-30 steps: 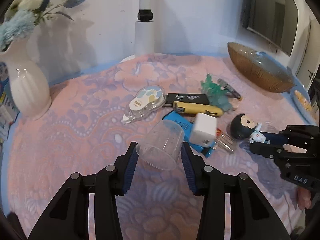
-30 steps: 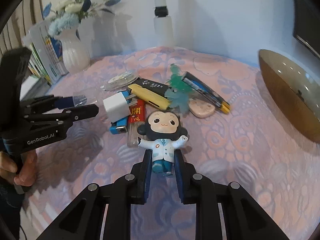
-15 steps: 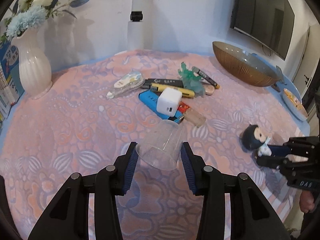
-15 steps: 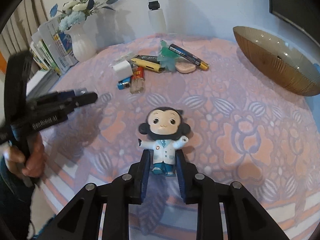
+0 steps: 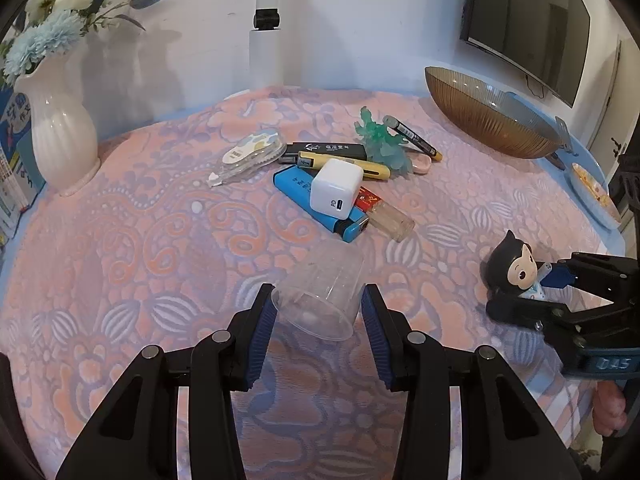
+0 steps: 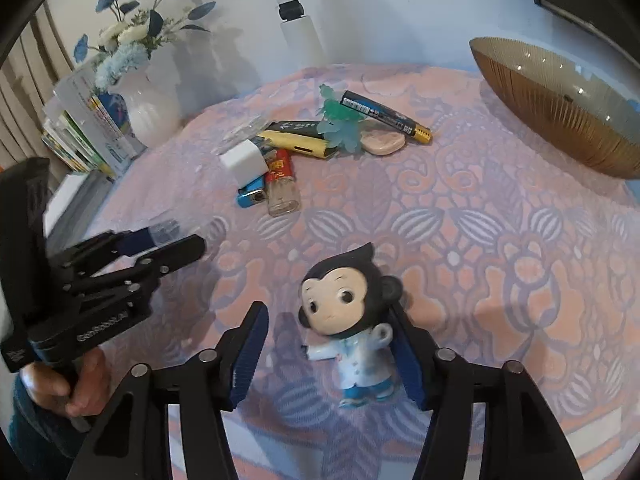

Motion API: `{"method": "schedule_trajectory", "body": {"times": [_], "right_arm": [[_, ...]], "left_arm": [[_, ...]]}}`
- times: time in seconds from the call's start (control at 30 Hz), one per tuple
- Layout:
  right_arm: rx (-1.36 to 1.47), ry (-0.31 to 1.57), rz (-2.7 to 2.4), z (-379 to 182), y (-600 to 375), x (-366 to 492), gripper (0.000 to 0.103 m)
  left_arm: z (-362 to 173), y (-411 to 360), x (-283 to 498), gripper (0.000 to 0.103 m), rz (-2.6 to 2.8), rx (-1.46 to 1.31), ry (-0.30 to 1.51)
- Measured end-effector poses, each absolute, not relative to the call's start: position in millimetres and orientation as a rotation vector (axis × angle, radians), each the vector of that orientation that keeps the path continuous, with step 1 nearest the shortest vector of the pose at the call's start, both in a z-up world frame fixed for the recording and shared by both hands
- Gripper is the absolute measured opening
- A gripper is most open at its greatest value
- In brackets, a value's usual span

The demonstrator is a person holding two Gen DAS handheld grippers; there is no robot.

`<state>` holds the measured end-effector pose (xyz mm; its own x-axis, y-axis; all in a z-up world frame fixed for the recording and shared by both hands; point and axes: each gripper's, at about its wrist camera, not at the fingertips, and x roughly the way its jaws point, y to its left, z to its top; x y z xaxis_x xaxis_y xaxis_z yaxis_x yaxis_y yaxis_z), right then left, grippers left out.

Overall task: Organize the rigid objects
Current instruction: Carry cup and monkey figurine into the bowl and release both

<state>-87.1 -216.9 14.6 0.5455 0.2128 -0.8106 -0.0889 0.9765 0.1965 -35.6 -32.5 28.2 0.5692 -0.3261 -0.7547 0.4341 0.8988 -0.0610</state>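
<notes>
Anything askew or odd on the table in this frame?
Yes. The monkey figurine leans off upright between the wide-open right tongs, pressed against only one finger. The clear cup is held on its side in the left tongs. The white charger sits piled on the lighters.

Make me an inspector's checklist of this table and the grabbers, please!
Surface: flowery pink tablecloth, lying flat.
Job's things: clear cup held tilted in the left gripper; figurine leaning between the fingers of the right gripper.
Clutter: white charger on top of blue lighter, near green ornament and correction tape.
Grippers: left shut on cup; right open.
Cables: nothing seen on the table.
Surroundings: white vase, brown bowl, wall screen.
</notes>
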Motion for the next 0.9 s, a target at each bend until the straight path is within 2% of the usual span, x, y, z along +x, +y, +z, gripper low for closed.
{"method": "schedule_trajectory", "body": {"times": [0.17, 0.3, 0.57, 0.7, 0.9], "right_arm": [[0.068, 0.935, 0.154, 18, -216, -100, 0.041], [0.127, 0.883, 0.132, 44, -250, -107, 0.038], [0.239, 0.741, -0.07, 118, -373, -88, 0.038], [0.308, 0.737, -0.144, 131, -423, -61, 0.038], [0.388, 0.846, -0.138, 111, -452, -22, 0.038]], "left_arm": [[33, -34, -37, 0.041, -0.444, 0.131, 0.849], [64, -53, -41, 0.041, -0.507, 0.126, 0.799], [147, -169, -5, 0.041, -0.71, 0.145, 0.682], [146, -232, 27, 0.041, -0.755, 0.138, 0.719], [112, -291, 62, 0.041, -0.766, 0.145, 0.813]]}}
